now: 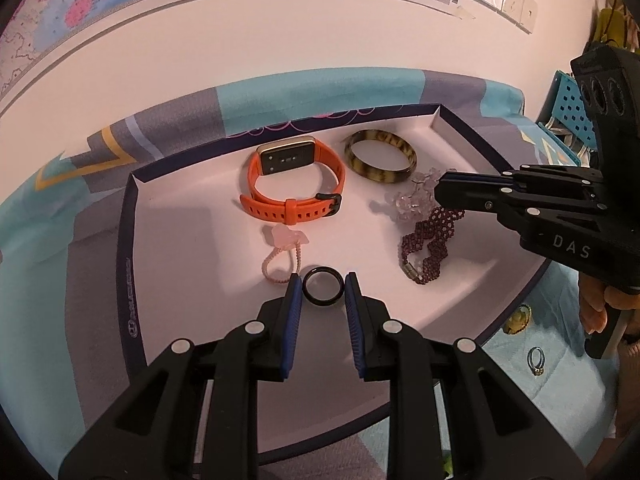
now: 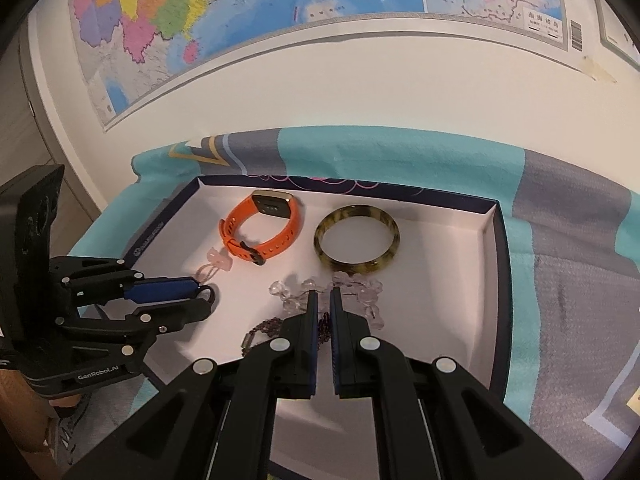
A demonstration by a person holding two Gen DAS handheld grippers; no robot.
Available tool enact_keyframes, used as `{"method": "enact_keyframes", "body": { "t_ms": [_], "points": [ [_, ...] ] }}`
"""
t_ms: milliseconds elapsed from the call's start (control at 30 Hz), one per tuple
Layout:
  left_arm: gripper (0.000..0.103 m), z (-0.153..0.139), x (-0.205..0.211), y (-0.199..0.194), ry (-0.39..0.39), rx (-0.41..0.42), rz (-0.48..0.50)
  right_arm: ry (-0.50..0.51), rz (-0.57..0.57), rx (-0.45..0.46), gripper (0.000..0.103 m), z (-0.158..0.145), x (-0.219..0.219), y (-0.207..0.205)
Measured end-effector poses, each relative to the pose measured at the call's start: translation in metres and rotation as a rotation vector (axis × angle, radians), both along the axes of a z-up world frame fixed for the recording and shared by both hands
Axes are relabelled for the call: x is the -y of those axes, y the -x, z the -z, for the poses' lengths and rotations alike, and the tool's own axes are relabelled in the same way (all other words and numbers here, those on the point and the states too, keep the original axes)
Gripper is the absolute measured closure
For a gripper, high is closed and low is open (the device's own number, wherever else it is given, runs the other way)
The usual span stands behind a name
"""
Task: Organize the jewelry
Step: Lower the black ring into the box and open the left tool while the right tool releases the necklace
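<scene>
Behind the tray hung a wall map, and under it lay a teal and grey cloth. My left tool was clenched on a black ring, its blue pads pressing the ring's two sides; the ring sat low over the near part of the white tray floor, its opening facing up toward the camera, just beside a pink charm loop. My right tool was shut; I judged it held the dark red beaded bracelet, which trailed from its tips toward the near rim, long axis running front to back, clasp end nearest me. Clear crystal beads lay just past those tips. An orange watch band and a mottled bangle lay at the far side. Since the ring was round, it had no real long axis; setting it down seemed to need only a short drop, and the left tool was plainly the nearer one.
</scene>
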State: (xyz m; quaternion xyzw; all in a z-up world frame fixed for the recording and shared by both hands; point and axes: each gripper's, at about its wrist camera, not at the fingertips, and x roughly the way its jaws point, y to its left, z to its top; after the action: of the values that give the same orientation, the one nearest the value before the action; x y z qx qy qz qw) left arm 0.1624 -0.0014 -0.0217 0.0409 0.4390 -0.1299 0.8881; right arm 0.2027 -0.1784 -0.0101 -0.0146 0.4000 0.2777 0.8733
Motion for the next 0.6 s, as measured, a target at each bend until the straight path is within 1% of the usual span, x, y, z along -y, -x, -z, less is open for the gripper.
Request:
{"method": "enact_keyframes", "body": {
  "t_ms": [367,400,433,467,533,600],
  "points": [
    [0.078,0.0,-0.001,-0.001,0.01,0.0,-0.002,0.03,0.03,0.003,0.097,0.004,0.003,-0.001],
    [0.075,0.0,-0.001,0.0,0.008,0.002,-0.007,0.032,0.035,0.005,0.097,0.003,0.004,-0.001],
    [0.071,-0.001,-0.001,0.0,0.006,0.005,-0.01,0.034,0.036,0.005,0.095,0.003,0.004,0.0],
    [0.069,-0.002,-0.001,0.002,0.006,0.01,-0.01,0.034,0.039,0.006,0.093,0.003,0.005,0.001],
    [0.066,-0.005,0.0,0.006,0.009,0.019,-0.008,0.032,0.04,0.009,0.093,0.002,0.007,0.003],
    [0.064,-0.009,-0.001,0.01,0.01,0.033,-0.009,0.033,0.047,0.013,0.09,0.0,0.01,0.006]
  ]
}}
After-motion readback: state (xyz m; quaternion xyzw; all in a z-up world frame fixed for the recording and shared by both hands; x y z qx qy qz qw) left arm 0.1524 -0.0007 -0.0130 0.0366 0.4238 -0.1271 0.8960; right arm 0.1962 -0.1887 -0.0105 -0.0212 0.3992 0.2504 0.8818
